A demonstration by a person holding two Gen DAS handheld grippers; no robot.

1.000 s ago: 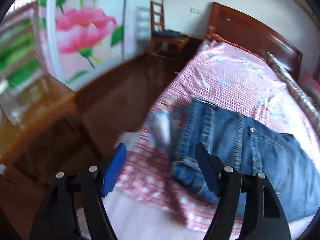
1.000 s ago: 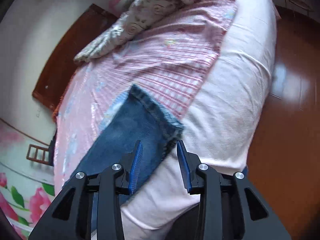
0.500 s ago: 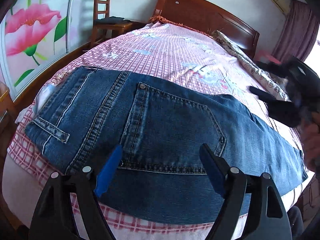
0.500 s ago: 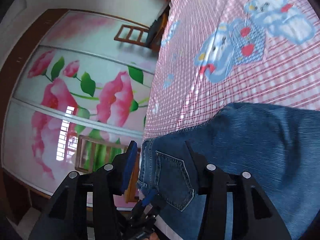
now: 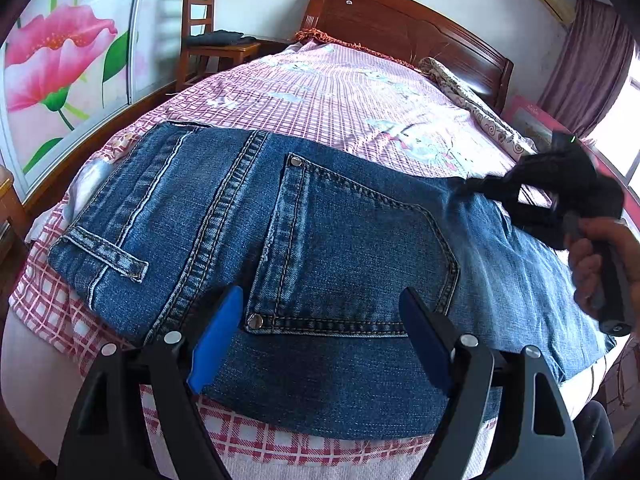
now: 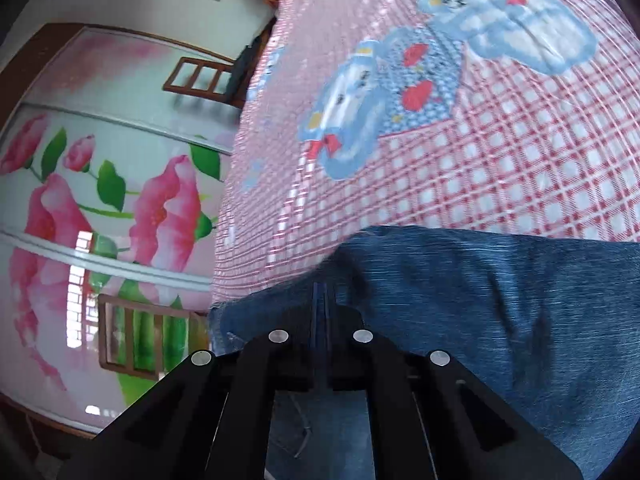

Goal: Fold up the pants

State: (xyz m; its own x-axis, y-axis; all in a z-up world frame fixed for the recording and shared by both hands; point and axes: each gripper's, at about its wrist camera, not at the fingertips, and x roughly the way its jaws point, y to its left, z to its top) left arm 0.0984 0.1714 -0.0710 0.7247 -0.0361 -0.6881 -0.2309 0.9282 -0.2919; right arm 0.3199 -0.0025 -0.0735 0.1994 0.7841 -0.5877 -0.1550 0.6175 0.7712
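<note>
Black right gripper [image 6: 322, 292] low over jeans [image 5: 320, 248]

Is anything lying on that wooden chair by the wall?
Yes, a dark folded item rests on the seat of the chair, which stands beside the headboard.

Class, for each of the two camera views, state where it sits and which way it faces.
Left wrist: on the left gripper, jaws open, facing up the bed toward the headboard over the jeans; the right gripper and hand show.
Right wrist: on the right gripper, jaws shut, facing across the checked sheet toward the flowered wardrobe.
Shared: jeans, sheet, wardrobe, chair.
</note>
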